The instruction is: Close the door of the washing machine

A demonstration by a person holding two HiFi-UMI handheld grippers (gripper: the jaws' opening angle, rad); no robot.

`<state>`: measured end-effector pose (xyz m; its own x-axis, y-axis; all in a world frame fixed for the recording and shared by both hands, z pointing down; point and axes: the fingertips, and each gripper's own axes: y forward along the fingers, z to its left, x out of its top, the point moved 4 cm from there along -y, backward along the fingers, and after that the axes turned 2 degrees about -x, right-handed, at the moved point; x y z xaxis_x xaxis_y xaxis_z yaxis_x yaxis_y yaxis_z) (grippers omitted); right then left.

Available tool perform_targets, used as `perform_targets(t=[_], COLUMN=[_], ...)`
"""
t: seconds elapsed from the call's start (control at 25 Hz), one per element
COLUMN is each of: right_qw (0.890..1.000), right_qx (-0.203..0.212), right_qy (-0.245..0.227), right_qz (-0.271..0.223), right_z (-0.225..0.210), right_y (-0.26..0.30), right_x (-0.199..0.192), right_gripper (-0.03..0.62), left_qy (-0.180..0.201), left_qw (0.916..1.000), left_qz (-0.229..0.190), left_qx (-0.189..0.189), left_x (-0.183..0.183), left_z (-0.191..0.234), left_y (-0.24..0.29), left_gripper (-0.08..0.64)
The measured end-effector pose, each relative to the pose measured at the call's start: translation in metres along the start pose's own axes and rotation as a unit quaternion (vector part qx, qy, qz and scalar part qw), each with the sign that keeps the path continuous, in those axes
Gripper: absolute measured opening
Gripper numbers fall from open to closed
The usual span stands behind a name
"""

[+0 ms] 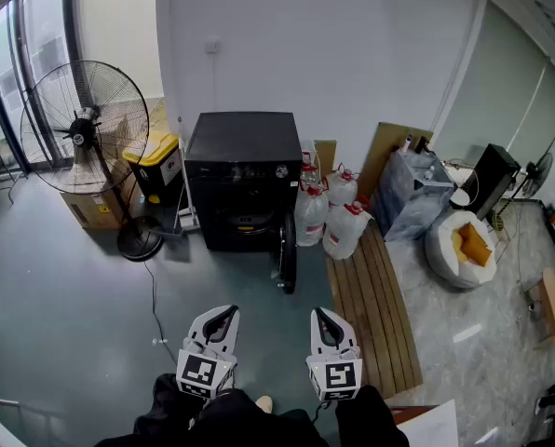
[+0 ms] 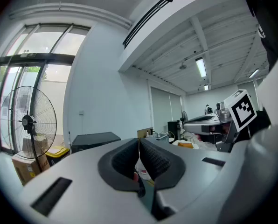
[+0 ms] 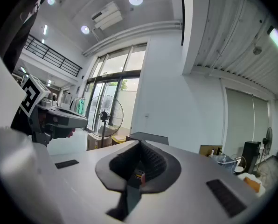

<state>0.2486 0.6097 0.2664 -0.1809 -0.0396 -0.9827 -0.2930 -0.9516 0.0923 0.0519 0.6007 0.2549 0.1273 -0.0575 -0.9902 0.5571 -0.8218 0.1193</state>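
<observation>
The black washing machine (image 1: 243, 168) stands against the white back wall. Its round door (image 1: 287, 253) hangs open, swung out to the right of the drum opening. Both grippers are low in the head view, well short of the machine. My left gripper (image 1: 225, 315) is shut with nothing between its jaws, and my right gripper (image 1: 323, 318) is shut and empty too. In the left gripper view the left gripper (image 2: 139, 143) points towards the machine's top (image 2: 93, 138). In the right gripper view the right gripper (image 3: 139, 144) aims at the same machine (image 3: 148, 137).
A standing fan (image 1: 87, 136) is left of the machine, with a cardboard box (image 1: 95, 209) and a yellow-lidded bin (image 1: 156, 162) behind it. Water jugs (image 1: 330, 216) crowd the machine's right side. A slatted wooden board (image 1: 372, 307) lies on the floor at right. A cable (image 1: 155, 304) crosses the floor.
</observation>
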Motion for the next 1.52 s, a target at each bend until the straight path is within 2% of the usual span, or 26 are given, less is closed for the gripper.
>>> perform_targets(t=[0.4, 0.72, 1.16, 1.52], right_qw=[1.000, 1.000, 0.999, 0.994], right_qx=[0.001, 0.001, -0.014, -0.035], right_qy=[0.008, 0.005, 0.022, 0.040], right_qz=[-0.001, 0.008, 0.042, 0.094], right_z=[-0.011, -0.023, -0.051, -0.073], right_y=[0.013, 0.070, 0.247, 0.366], right_x=[-0.008, -0.021, -0.029, -0.046], right_gripper=[0.017, 0.017, 0.017, 0.017], left_qy=[0.006, 0.002, -0.017, -0.042], left_qw=[1.0000, 0.9999, 0.9989, 0.9955], left_qz=[0.000, 0.007, 0.031, 0.062], left_qx=[-0.008, -0.013, -0.032, -0.059], left_x=[-0.014, -0.023, -0.037, -0.054], left_z=[0.001, 0.034, 0.158, 0.242], left_y=[0.016, 0.064, 0.203, 0.305], left_gripper=[0.026, 0.026, 0.026, 0.026])
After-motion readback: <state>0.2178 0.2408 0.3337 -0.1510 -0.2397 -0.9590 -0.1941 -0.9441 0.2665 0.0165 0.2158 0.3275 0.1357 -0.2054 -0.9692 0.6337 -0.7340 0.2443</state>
